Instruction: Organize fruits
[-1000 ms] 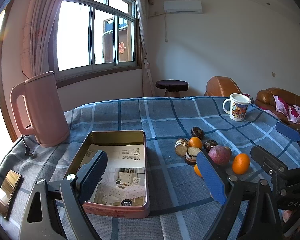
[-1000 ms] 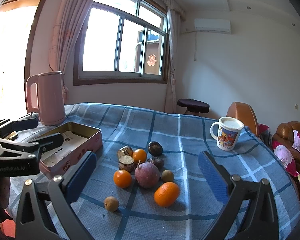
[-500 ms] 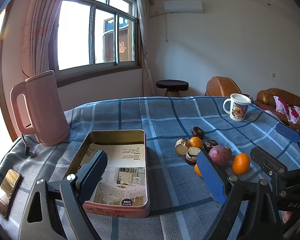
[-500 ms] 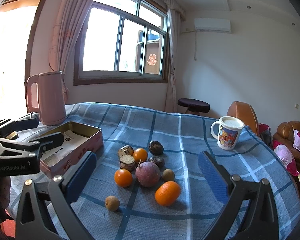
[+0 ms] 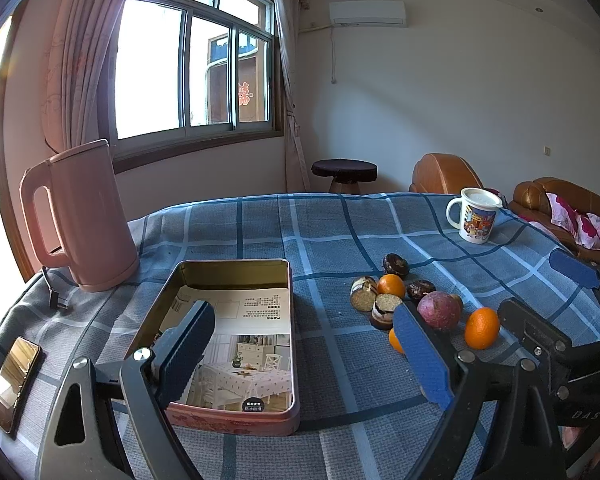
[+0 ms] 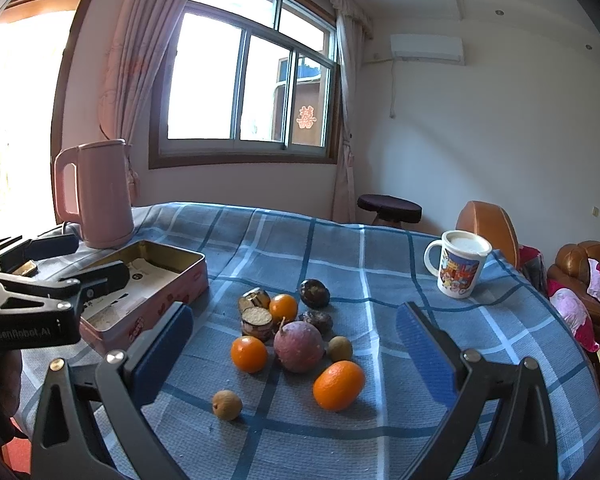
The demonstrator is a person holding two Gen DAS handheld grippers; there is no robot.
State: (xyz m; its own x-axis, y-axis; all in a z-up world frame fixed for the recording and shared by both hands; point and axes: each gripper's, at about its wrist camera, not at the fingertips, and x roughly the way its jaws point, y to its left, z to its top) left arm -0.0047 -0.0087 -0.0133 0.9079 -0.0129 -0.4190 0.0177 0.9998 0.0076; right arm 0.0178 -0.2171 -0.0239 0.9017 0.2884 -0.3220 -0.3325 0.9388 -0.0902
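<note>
- Right gripper (image 6: 294,354): spread wide, empty, hovering above the fruit cluster (image 6: 298,346) on the blue plaid tablecloth (image 6: 380,264).
- Left gripper (image 5: 300,350): spread wide, empty, poised over the open pink tin (image 5: 236,416), left of the fruit.

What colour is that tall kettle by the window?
Pale pink; the kettle shows best in the left wrist view.

Both wrist views face the window; both show the fruit pile (image 6: 288,336).
</note>
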